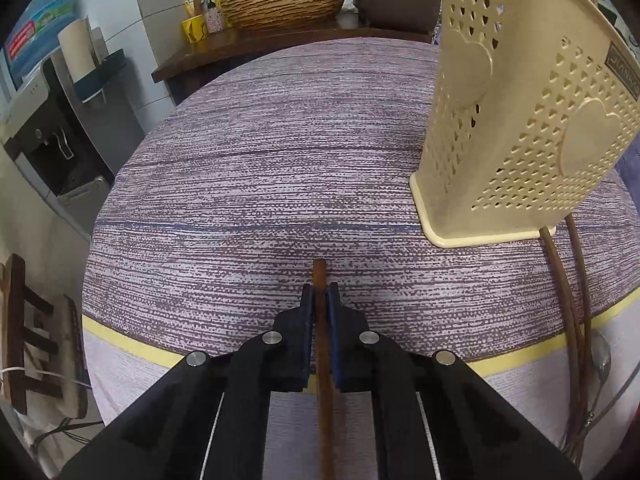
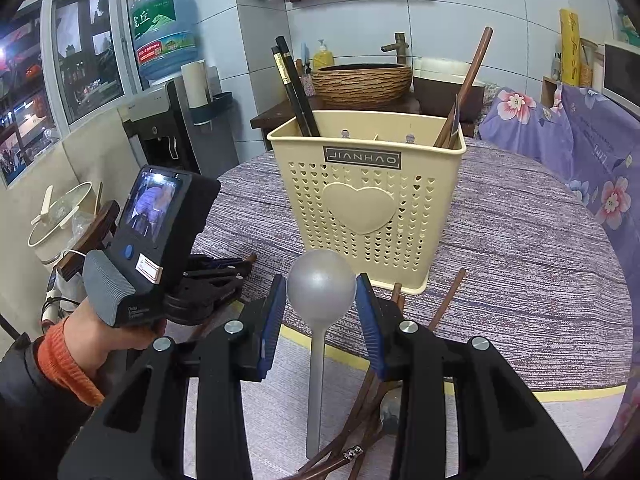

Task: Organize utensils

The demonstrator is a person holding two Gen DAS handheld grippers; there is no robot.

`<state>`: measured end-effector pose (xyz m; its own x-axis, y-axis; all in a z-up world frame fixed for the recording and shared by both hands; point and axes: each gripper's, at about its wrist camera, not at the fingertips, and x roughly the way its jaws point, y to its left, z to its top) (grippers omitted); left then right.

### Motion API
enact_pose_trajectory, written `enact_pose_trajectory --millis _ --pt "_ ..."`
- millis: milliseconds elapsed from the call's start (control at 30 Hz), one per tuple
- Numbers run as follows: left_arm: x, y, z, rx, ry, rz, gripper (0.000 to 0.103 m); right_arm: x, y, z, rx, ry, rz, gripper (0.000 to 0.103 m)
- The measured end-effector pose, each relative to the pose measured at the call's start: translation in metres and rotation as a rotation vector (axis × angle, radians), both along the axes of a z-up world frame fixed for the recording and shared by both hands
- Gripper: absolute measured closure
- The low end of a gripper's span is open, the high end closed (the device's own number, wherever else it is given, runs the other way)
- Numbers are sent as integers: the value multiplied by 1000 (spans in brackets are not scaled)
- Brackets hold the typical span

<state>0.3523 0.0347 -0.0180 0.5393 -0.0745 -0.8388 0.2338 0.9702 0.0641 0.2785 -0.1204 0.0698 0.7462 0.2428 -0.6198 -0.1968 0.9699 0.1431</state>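
Note:
In the left wrist view my left gripper (image 1: 320,292) is shut on a brown wooden chopstick (image 1: 322,340), whose tip sticks out just past the pads, low over the purple tablecloth (image 1: 260,160). The cream perforated utensil holder (image 1: 520,120) stands to its right. In the right wrist view my right gripper (image 2: 321,292) is shut on the bowl of a grey spoon (image 2: 321,280), handle hanging toward me. The holder (image 2: 368,208) stands just beyond, with black chopsticks (image 2: 296,88) on its left and brown ones (image 2: 466,84) on its right. The left gripper (image 2: 240,270) is at the left in a person's hand.
Loose brown chopsticks (image 2: 448,300) and a second spoon (image 2: 390,408) lie at the table's near edge, under my right gripper. A wicker bowl (image 2: 362,80) sits on a dark counter behind the table. A water dispenser (image 2: 168,120) stands at left, a floral cloth (image 2: 560,140) at right.

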Motion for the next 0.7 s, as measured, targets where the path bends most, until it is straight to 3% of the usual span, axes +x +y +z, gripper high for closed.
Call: enact_pose_trajectory --millis 133,300,567,700 --pt "-2 0 2 -19 -13 15 95 -1 -1 -1 3 1 1 66" --pt "-25 1 28 -44 -103 10 95 -4 -4 2 28 -8 18 66" --pt "-82 24 118 -235 -317 -5 95 -12 -19 20 92 -41 42 66" --pt "-97 35 143 -320 -364 -9 95 -13 -26 30 129 -49 53 66"
